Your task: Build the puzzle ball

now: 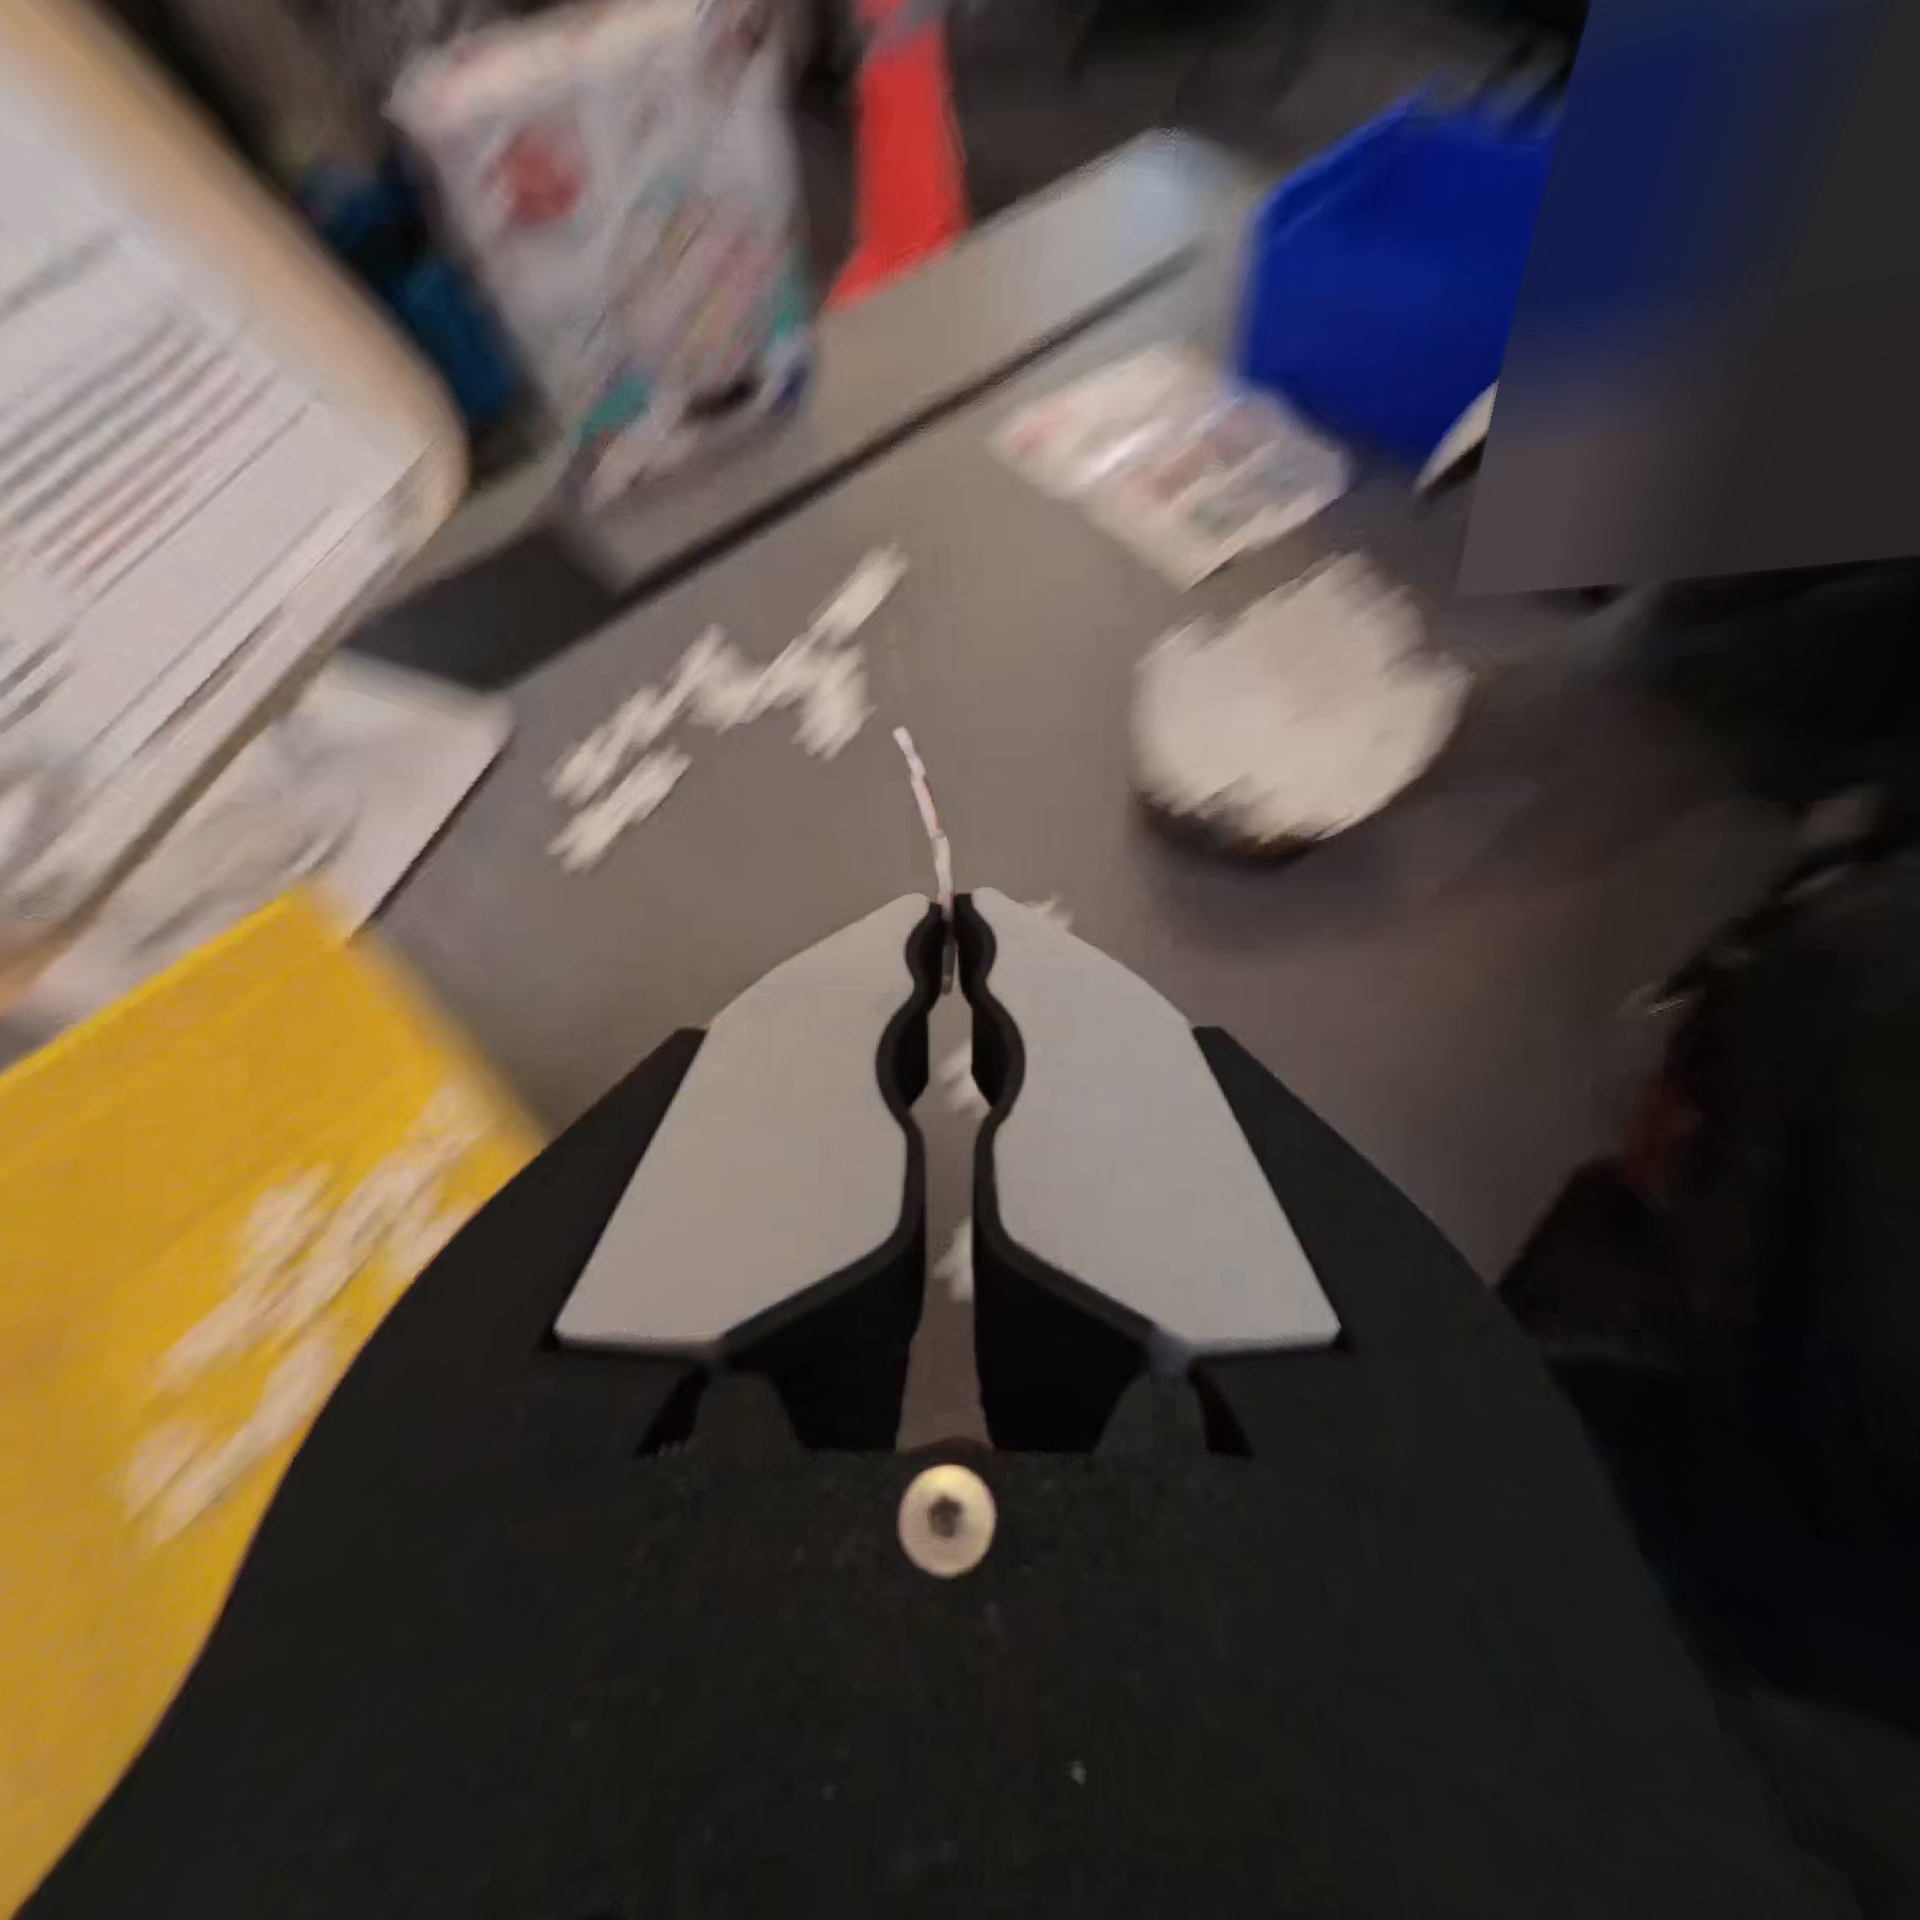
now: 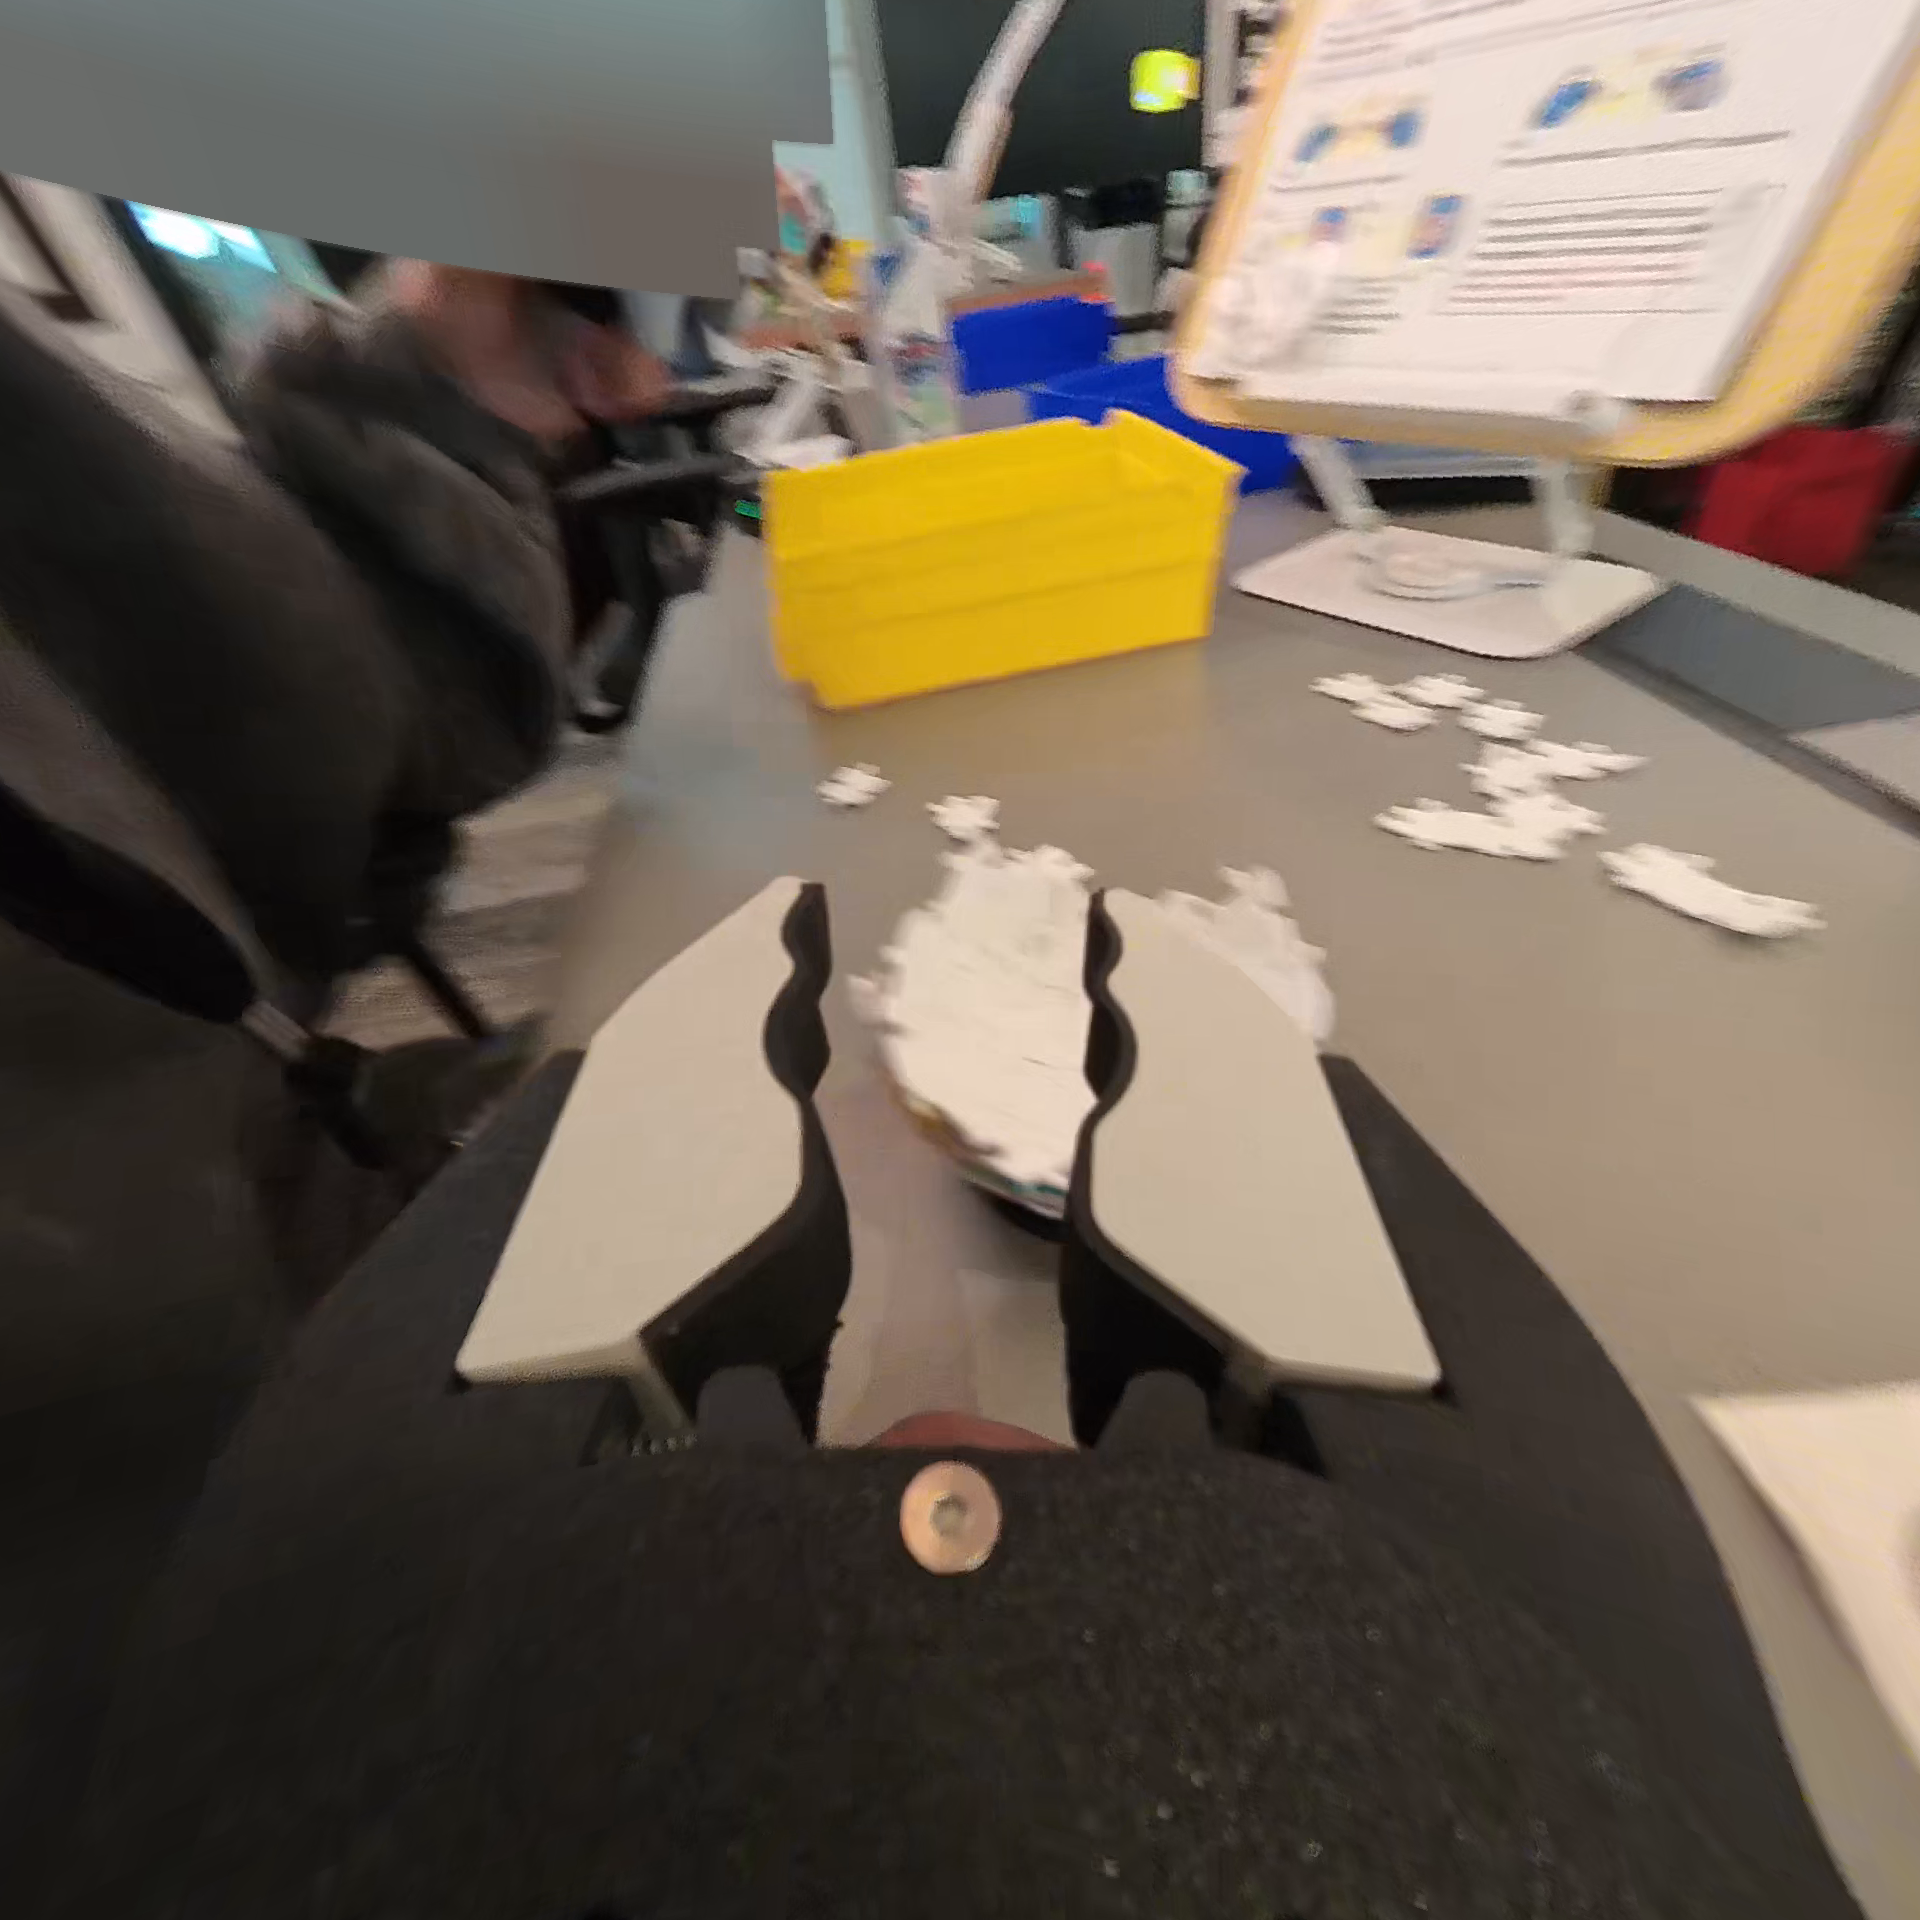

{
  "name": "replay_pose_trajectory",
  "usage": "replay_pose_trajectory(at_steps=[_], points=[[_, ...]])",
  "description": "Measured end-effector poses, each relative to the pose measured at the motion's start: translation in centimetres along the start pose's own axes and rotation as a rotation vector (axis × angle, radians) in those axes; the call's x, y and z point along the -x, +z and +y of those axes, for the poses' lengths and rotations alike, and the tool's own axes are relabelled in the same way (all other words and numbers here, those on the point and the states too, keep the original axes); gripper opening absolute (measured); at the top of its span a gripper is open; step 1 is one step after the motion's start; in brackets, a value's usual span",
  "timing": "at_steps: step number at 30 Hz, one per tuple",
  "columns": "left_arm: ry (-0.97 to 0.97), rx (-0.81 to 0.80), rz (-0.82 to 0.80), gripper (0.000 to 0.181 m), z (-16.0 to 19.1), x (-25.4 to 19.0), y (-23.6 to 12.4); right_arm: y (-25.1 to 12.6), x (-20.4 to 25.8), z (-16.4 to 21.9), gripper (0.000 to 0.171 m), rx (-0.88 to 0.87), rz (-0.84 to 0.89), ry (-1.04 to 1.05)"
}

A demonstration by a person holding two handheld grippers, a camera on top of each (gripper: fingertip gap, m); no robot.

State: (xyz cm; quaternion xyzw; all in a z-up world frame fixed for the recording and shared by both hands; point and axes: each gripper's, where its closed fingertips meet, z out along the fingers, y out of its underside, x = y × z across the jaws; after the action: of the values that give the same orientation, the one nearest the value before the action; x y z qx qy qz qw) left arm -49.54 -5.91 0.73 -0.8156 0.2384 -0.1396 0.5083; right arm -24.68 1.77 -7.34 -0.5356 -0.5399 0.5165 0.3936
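Note:
In the left wrist view my left gripper (image 1: 951, 909) is shut on a thin white puzzle piece (image 1: 925, 805), seen edge-on and sticking up from the fingertips. The partly built puzzle ball (image 1: 1294, 696), a white curved shell, lies on the grey table ahead and to the right, blurred. Loose white pieces (image 1: 727, 707) lie ahead left. In the right wrist view my right gripper (image 2: 956, 904) is open, with the white curved shell (image 2: 987, 1018) lying on the table between and beyond its fingers. More loose pieces (image 2: 1496, 790) are scattered to the right.
A yellow bin (image 2: 987, 561) stands on the grey table (image 2: 1351, 1091) beyond the shell; it shows at lower left in the left view (image 1: 208, 1195). An instruction board on a white stand (image 2: 1558, 208) is at the back right. Blue bins (image 1: 1382, 270) stand behind. A person in dark clothing (image 2: 260, 623) sits left.

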Motion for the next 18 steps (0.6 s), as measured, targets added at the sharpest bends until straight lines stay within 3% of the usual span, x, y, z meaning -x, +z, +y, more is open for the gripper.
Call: replay_pose_trajectory(at_steps=[4, 7, 9, 13, 18], points=[[-0.135, -0.306, 0.420, 0.002, -3.0, -13.2, 4.5, 1.7, 6.3, -1.9, 0.044, -0.064, -0.195, 0.007], [-0.287, -0.449, 0.611, 0.001, -2.6, -18.4, 6.1, 2.6, 10.1, -3.0, 0.041, -0.124, -0.307, 0.045], [-0.342, -0.489, 0.660, 0.001, -1.9, -19.9, 6.8, 3.1, 11.5, -2.9, 0.040, -0.133, -0.339, 0.076], [-0.294, -0.412, 0.692, 0.002, 0.0, -21.9, 7.7, 3.7, 12.3, -2.7, 0.034, -0.155, -0.328, 0.108], [-0.289, -0.410, 0.688, 0.002, 0.0, -22.6, 8.2, 4.1, 12.7, -3.0, 0.019, -0.194, -0.364, 0.207]])
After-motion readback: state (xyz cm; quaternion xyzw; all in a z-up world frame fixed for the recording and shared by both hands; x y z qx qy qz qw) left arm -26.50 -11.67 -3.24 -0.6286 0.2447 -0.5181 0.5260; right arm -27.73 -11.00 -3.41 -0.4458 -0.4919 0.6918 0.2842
